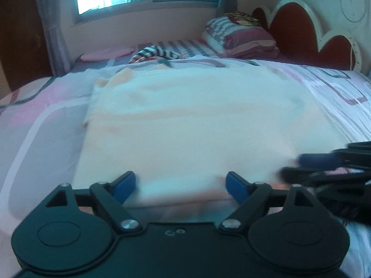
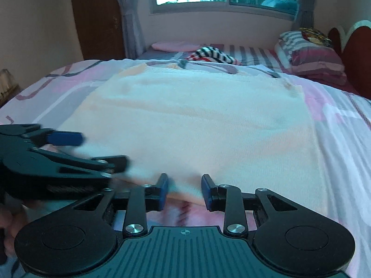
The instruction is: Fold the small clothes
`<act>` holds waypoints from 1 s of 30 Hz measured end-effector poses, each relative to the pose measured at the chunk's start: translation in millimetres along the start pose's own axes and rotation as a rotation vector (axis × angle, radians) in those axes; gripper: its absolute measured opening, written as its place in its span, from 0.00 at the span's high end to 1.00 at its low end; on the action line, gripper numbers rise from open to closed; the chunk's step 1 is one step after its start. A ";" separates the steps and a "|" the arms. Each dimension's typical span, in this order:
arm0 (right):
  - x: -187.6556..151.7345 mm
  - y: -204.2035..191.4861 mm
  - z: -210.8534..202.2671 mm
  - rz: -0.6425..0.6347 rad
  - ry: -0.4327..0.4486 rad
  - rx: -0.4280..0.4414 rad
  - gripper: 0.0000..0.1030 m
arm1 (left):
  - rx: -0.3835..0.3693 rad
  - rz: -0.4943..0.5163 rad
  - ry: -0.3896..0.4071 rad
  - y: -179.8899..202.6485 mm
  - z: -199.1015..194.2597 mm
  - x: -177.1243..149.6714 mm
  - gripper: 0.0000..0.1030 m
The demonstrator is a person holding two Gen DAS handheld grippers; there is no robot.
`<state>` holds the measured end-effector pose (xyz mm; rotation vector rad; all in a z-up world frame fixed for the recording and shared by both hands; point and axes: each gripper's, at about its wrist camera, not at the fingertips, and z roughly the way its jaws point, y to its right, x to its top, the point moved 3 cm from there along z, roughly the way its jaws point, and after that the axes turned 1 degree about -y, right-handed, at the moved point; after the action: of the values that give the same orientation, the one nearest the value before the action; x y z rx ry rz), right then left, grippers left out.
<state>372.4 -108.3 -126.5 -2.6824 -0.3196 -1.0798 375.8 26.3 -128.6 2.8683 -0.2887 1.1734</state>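
A pale cream and peach garment [image 1: 185,125] lies spread flat on the bed, also in the right wrist view [image 2: 192,120]. My left gripper [image 1: 180,186] is open, its blue pads wide apart over the garment's near hem. My right gripper [image 2: 184,191] is open with its pads either side of the near hem edge; none of the cloth is pinched. The right gripper shows at the right edge of the left wrist view [image 1: 324,164], and the left gripper at the left of the right wrist view [image 2: 69,148]. Both sit close together at the near edge.
A pink, grey and white patterned bedspread [image 2: 343,125] covers the bed. A striped black, white and red garment [image 2: 213,54] and a pink cloth [image 2: 174,45] lie at the far side. Folded bedding [image 2: 310,58] sits by the red headboard [image 1: 296,25]. A window is behind.
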 end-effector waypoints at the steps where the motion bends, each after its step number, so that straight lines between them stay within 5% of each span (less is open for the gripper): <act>1: -2.4 7.1 -5.2 0.011 -0.001 -0.015 0.70 | 0.015 0.008 0.000 -5.1 -3.1 -3.6 0.17; 9: -31.4 79.2 -39.9 0.139 -0.014 -0.127 0.74 | 0.075 -0.015 -0.014 -30.8 -13.8 -17.6 0.18; 18: -16.0 84.8 -61.0 0.178 0.068 -0.155 0.74 | 0.085 -0.077 0.020 -34.7 -26.0 -6.4 0.25; 23: -21.2 90.7 -43.5 0.155 0.007 -0.163 0.74 | 0.078 -0.096 -0.025 -37.2 -11.4 -5.2 0.24; 30: -19.8 92.3 -60.2 0.173 0.058 -0.161 0.74 | 0.081 -0.098 -0.028 -39.1 -10.0 -4.9 0.22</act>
<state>345.7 -215.8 -110.3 -2.7487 0.0109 -1.1717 372.6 66.4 -123.2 2.9321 -0.1028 1.1546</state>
